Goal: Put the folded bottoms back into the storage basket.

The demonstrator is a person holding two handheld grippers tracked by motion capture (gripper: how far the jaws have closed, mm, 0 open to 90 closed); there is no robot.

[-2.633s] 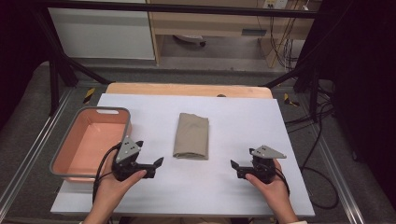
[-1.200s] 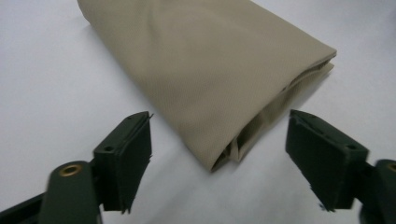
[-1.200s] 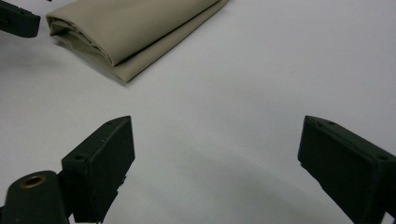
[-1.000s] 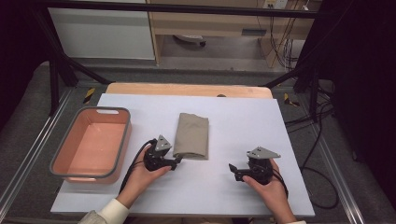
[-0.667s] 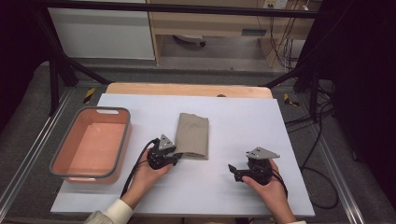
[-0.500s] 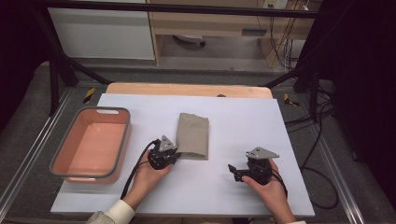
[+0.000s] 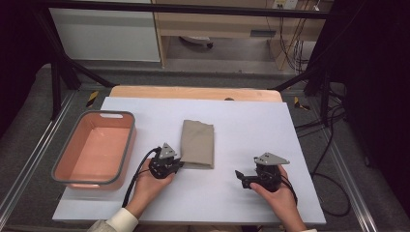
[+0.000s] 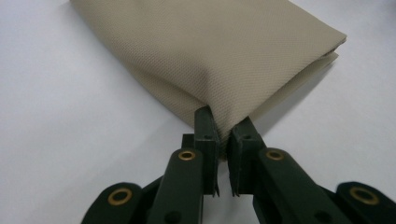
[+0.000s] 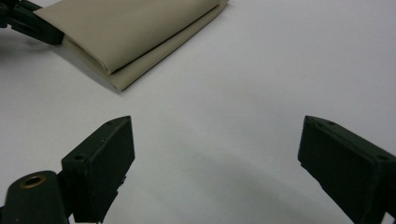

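A folded beige cloth [image 7: 197, 143] lies in the middle of the white table top [image 7: 251, 125]. My left gripper [image 7: 179, 165] is at the cloth's near left corner. Its jaws have just been closing, and in the left gripper view the left gripper [image 8: 225, 122] is shut on the cloth [image 8: 210, 51], with the fabric bunched between the pads. My right gripper [image 7: 243, 178] rests on the table to the right, apart from the cloth. In the right gripper view the right gripper [image 9: 215, 154] is open with nothing between its jaws, and the cloth [image 9: 126, 28] lies farther off.
A pink tub with a grey rim [image 7: 127, 145] stands at the left of the table, close to my left hand. A wooden board edge [image 7: 193, 92] runs along the far side. Cables and dark frame legs surround the table.
My left gripper has moved right, from beside the tub to the cloth's near left corner, and has shut on it. The right hand has stayed where it was.
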